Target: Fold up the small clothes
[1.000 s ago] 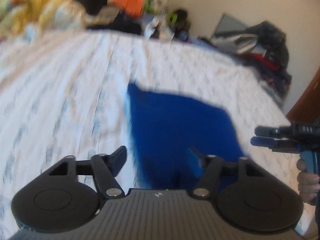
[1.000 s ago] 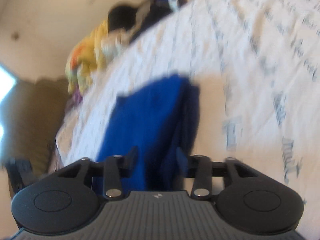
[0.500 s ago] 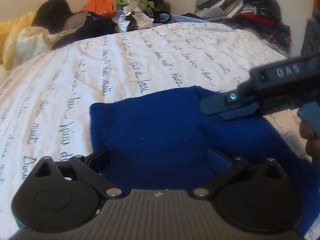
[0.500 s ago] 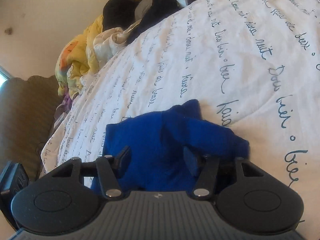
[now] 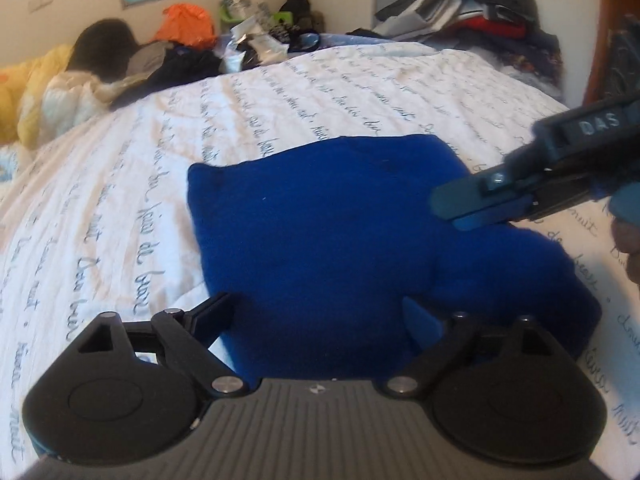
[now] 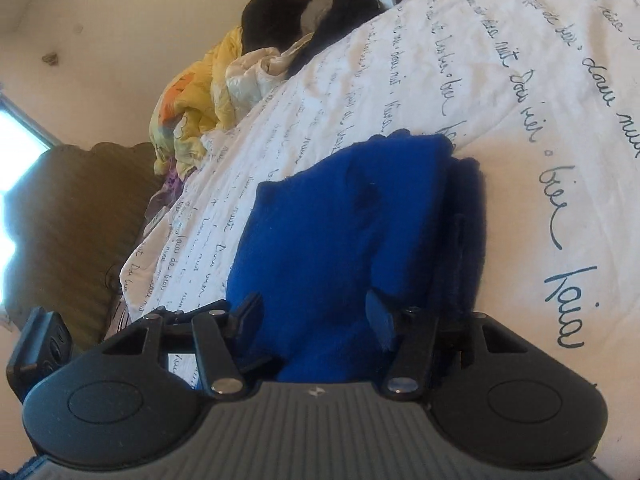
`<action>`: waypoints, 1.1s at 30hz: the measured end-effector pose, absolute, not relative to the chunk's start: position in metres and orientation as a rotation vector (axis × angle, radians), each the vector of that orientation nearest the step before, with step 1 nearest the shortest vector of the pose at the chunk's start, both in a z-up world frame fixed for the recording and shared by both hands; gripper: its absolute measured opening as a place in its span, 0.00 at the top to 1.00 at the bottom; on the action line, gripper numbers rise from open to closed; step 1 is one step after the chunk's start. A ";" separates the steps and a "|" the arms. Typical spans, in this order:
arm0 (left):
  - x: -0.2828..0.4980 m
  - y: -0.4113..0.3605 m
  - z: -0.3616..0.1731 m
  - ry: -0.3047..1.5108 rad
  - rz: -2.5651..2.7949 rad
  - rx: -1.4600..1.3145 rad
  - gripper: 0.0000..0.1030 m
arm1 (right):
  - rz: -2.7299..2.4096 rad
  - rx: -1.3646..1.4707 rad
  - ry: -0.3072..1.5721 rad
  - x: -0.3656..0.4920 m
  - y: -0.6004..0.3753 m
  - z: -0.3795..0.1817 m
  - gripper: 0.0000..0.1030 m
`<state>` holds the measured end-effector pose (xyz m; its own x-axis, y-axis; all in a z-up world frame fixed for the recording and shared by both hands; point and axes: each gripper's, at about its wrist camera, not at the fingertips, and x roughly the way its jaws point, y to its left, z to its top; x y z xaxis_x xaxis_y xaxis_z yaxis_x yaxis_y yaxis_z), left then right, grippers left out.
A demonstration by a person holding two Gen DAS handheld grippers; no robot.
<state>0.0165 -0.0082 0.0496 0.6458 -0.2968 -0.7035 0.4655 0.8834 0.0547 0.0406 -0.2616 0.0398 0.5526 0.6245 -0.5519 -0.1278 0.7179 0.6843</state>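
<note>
A blue fleece garment [image 5: 328,224] lies folded on the white bed sheet [image 5: 168,184] printed with dark script. My left gripper [image 5: 318,314] hangs low over its near edge. Its jaws stand wide and are closing, with the cloth's edge between the fingers but not pinched. My right gripper [image 5: 464,204] comes in from the right, its fingertips just above the garment's right side. In the right wrist view the right gripper [image 6: 314,316] is open over the garment [image 6: 340,220], whose doubled darker edge [image 6: 460,232] runs along the right.
Piled clothes and bags [image 5: 176,52] line the far side of the bed. More clothing [image 5: 472,12] is heaped at the back right. A yellow quilt [image 6: 192,108] lies bunched beside a brown headboard [image 6: 80,220]. A hand [image 5: 628,240] shows at the right edge.
Both grippers have dropped closer to the blue garment, and the left one has rolled level. The right gripper has come in over the garment's right side, where the bunched cloth now lies flatter.
</note>
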 end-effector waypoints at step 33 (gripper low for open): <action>-0.081 0.054 0.043 0.808 -0.312 0.103 0.86 | 0.440 0.339 1.040 -0.051 -0.259 0.046 0.94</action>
